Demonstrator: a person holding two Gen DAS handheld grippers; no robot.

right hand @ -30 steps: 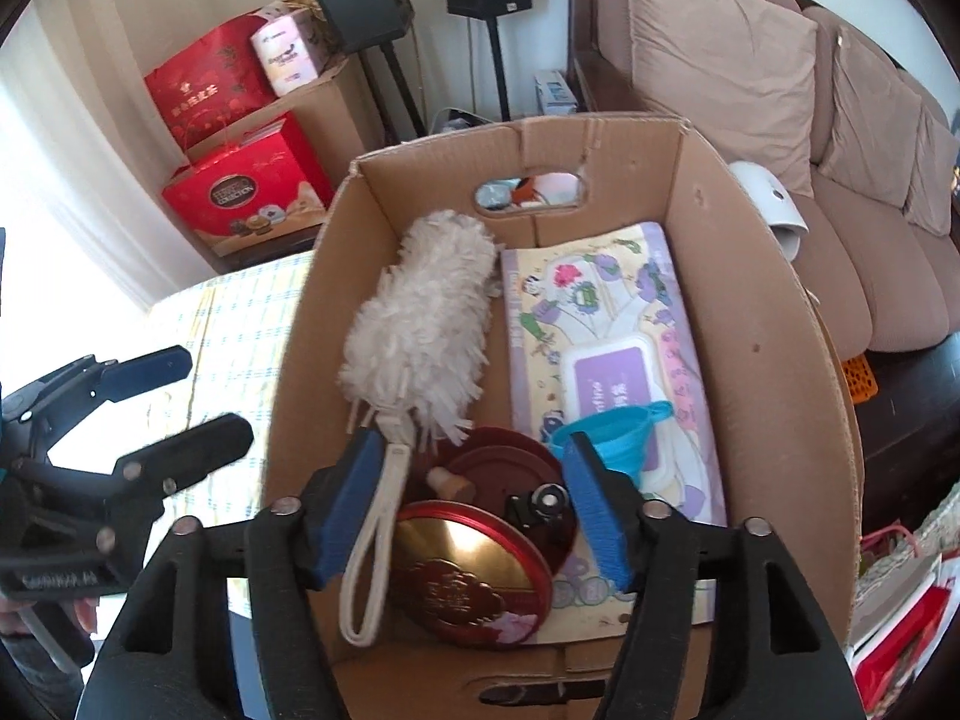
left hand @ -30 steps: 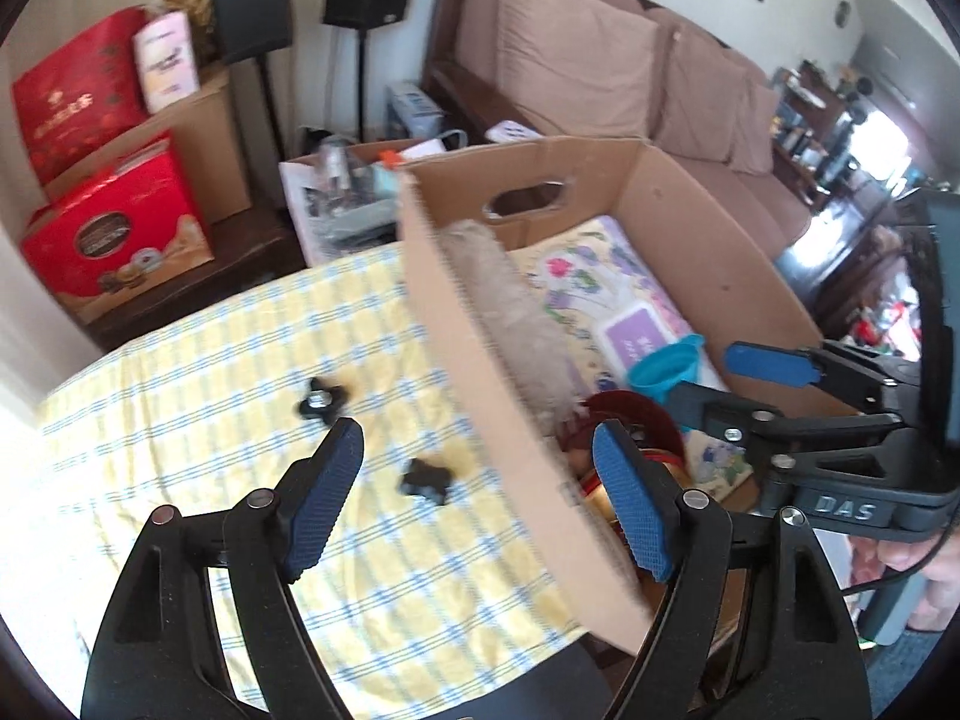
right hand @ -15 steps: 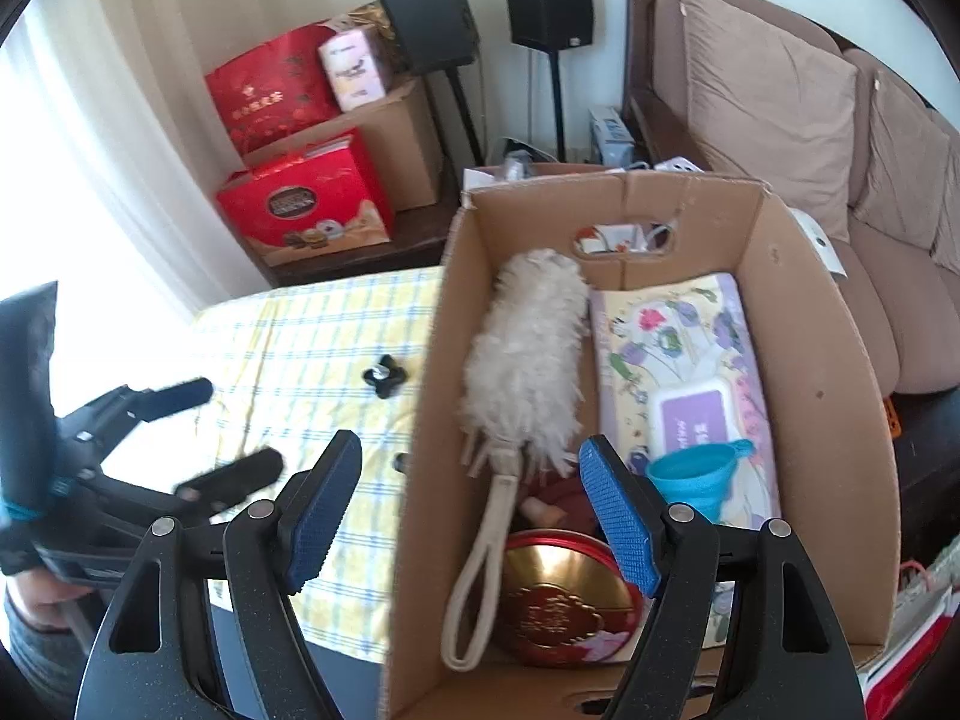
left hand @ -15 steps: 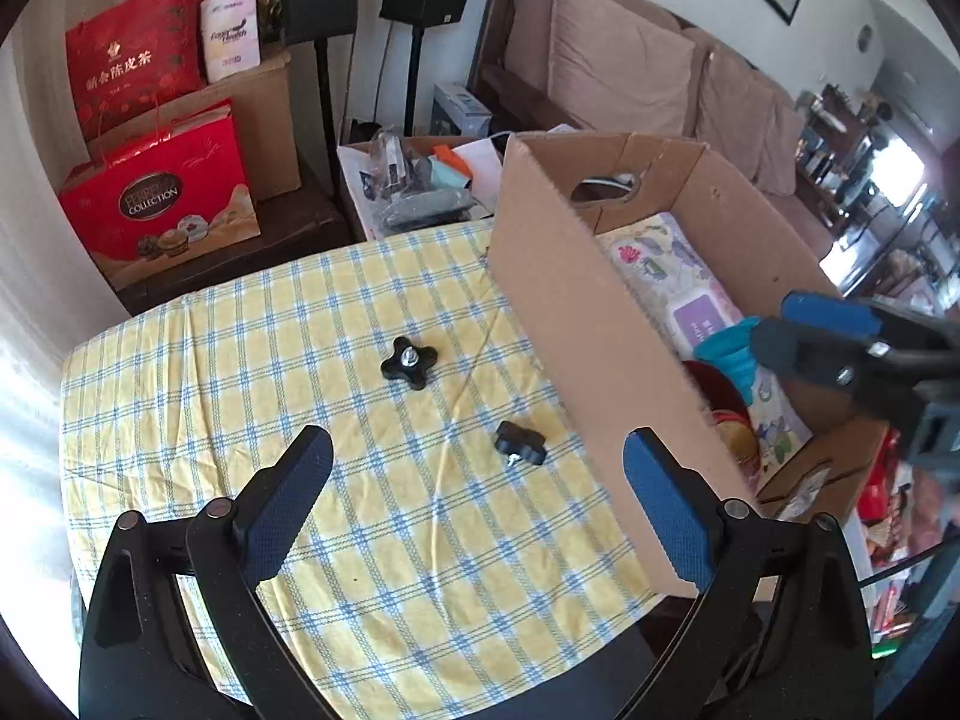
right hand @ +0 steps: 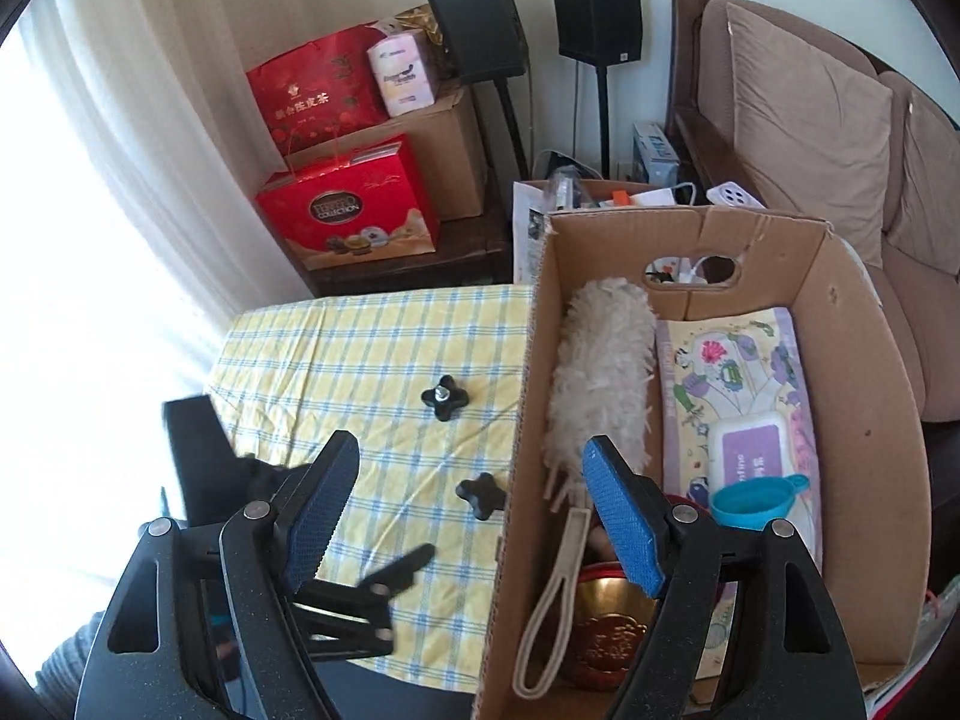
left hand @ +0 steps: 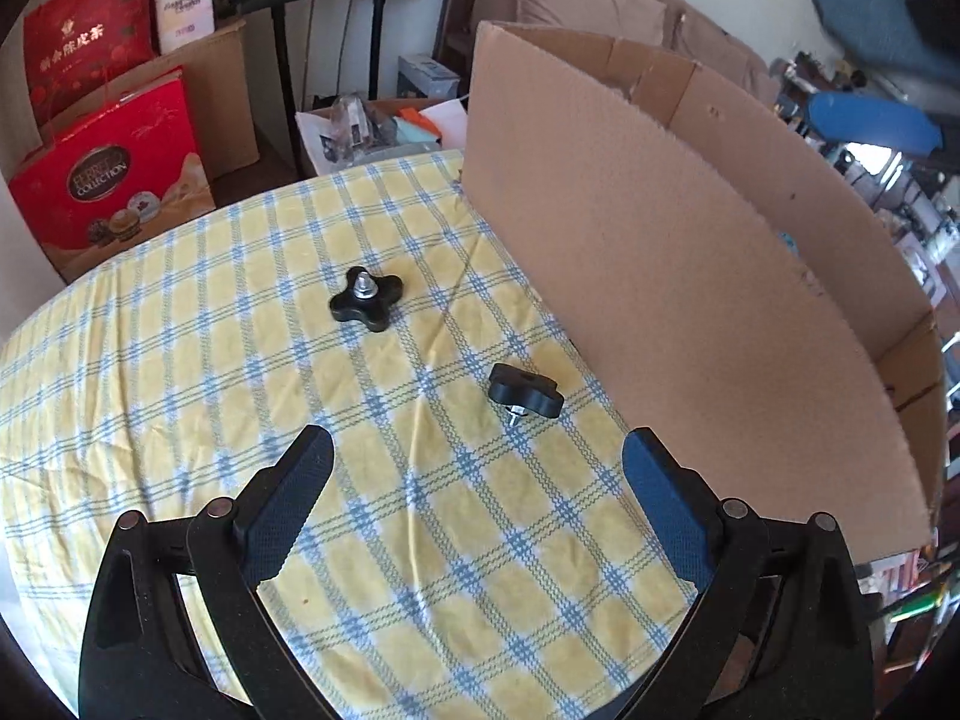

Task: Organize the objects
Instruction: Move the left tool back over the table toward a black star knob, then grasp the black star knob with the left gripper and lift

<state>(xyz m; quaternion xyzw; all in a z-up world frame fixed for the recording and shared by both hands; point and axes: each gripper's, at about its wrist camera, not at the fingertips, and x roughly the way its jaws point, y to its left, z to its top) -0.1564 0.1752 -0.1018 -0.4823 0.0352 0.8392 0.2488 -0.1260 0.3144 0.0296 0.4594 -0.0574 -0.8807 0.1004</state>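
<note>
Two black star knobs lie on the yellow checked tablecloth [left hand: 180, 360]. The far knob [left hand: 365, 297] has its bolt up; the near knob [left hand: 524, 391] lies tipped by the cardboard box [left hand: 660, 276]. My left gripper [left hand: 477, 480] is open and empty, low over the cloth just short of the near knob. My right gripper [right hand: 471, 510] is open and empty, high over the box's left wall [right hand: 519, 420]. Both knobs show there too, far [right hand: 444, 398] and near [right hand: 482, 495]. The left gripper [right hand: 360, 594] shows below.
The box holds a white duster [right hand: 600, 384], a wipes pack [right hand: 744, 420], a blue funnel [right hand: 759, 501] and a red-gold tin [right hand: 606, 630]. Red gift boxes [left hand: 108, 174], speakers on stands and a brown sofa [right hand: 810, 108] stand beyond the table.
My left gripper swung left and down from over the box toward the cloth and knobs, opening wider. My right gripper rose and drew back left, from inside the box to above its left wall.
</note>
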